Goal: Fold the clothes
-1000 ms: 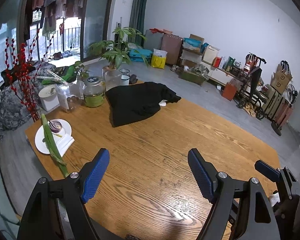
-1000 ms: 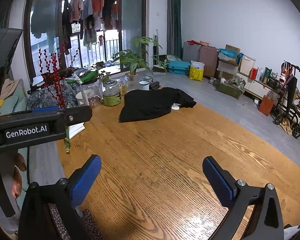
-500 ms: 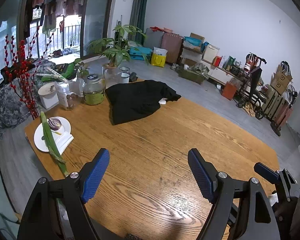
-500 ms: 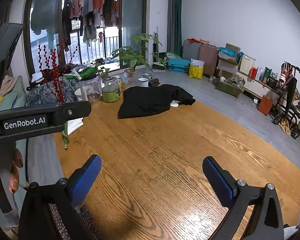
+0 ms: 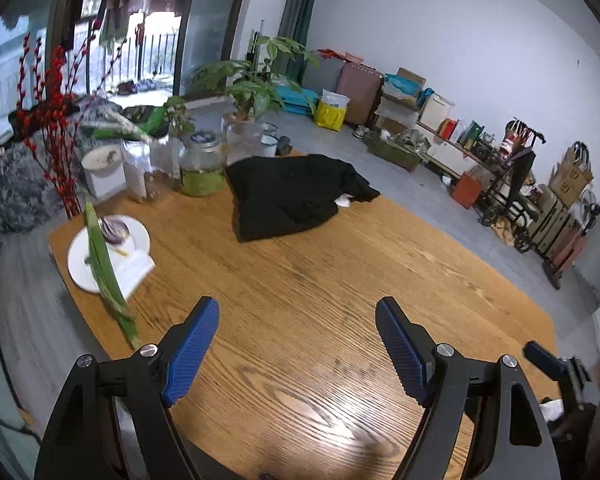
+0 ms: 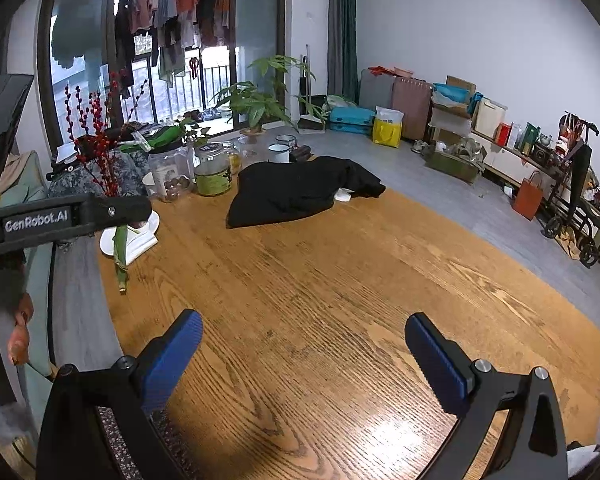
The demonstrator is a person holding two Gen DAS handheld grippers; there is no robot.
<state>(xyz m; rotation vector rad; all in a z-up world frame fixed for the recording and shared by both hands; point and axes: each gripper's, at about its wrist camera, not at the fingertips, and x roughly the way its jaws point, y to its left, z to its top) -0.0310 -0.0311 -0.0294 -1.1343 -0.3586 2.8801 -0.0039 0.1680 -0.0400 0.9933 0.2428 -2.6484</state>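
left tongs (image 5: pixel 298 322) nearer black garment (image 5: pixel 296 196), spread

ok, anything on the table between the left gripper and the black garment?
Nothing: in the left wrist view only bare wooden table runs from the open left gripper to the black garment.

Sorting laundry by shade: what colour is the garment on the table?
Black, the garment shows best in the right wrist view.

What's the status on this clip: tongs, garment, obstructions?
Left tongs open, empty. Right tongs open, empty. Black garment bunched at far side of the table, untouched. Jars and plate sit beside it, bare wood between.
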